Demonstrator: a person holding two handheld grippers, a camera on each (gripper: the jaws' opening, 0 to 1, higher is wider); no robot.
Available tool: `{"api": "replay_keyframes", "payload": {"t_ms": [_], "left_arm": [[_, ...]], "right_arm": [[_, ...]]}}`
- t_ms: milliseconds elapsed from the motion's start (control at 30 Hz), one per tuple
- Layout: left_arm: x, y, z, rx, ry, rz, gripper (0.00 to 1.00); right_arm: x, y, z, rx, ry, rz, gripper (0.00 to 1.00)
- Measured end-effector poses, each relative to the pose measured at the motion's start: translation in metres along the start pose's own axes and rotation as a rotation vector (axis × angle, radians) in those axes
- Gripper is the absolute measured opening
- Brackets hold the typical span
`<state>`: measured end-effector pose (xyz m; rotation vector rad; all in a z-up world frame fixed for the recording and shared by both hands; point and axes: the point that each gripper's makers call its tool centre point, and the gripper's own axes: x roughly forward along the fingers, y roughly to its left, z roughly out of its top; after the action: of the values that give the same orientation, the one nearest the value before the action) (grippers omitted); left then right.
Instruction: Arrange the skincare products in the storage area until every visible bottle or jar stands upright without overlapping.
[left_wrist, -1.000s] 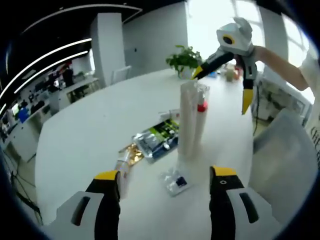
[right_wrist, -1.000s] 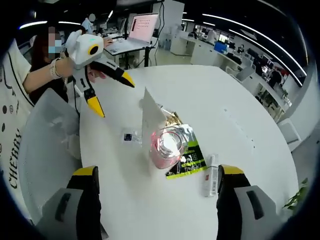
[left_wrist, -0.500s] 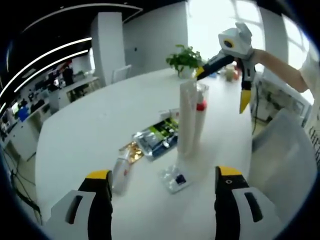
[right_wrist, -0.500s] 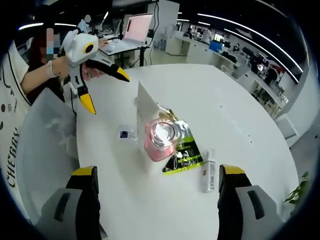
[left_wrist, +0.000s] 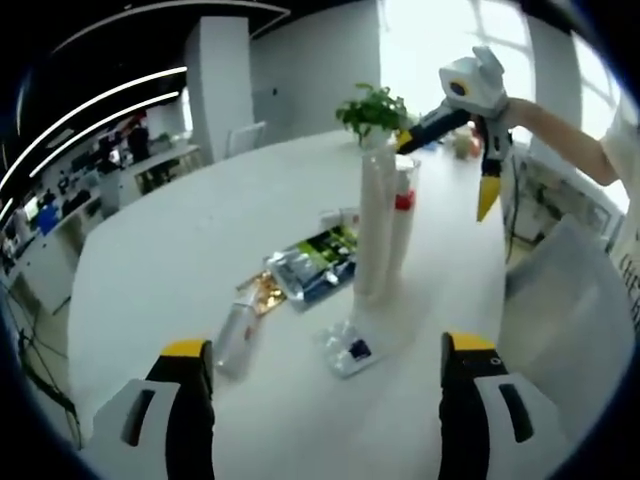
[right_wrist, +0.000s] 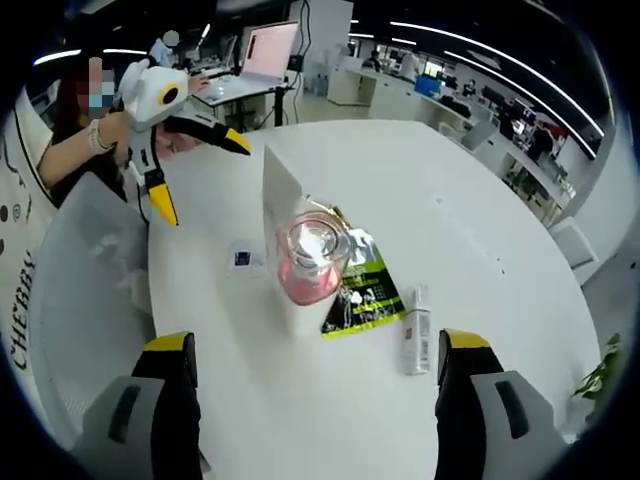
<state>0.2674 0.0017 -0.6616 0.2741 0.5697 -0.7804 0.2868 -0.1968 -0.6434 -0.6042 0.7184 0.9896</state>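
Both tongs (left_wrist: 315, 400) (right_wrist: 316, 400) gape apart over a glossy white round table (right_wrist: 480, 250) (slim white tube (right_wrist: 415, 328) lying flat).

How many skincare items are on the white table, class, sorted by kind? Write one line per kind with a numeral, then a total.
Upright bottles or tubes: 2, a tall white tube and a pink bottle.
Bottles lying down: 1, a small white bottle.
Flat foil packets: 2, a green and silver sachet and a small clear packet.
Total: 5.

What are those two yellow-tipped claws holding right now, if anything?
Nothing. Both the left gripper and the right gripper have open jaws above the white table.
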Motion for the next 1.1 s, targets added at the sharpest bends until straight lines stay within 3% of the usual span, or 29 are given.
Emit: {"api": "replay_keyframes", "payload": {"t_ms": [267, 867, 1100], "left_arm": [[0.002, -0.004, -0.002, -0.012, 0.014, -0.021, 0.99], [0.004, -0.006, -0.005, -0.063, -0.005, -0.031, 0.99], [0.000, -0.008, -0.005, -0.029, -0.003, -0.021, 0.99]], "right_arm": [[0.004, -0.006, -0.007, 0.015, 0.016, 0.006, 0.99], [0.016, -0.038, -0.024, 0.033, 0.049, -0.035, 0.98], [0.027, -0.051, -0.035, 0.048, 0.069, -0.035, 0.95]]}}
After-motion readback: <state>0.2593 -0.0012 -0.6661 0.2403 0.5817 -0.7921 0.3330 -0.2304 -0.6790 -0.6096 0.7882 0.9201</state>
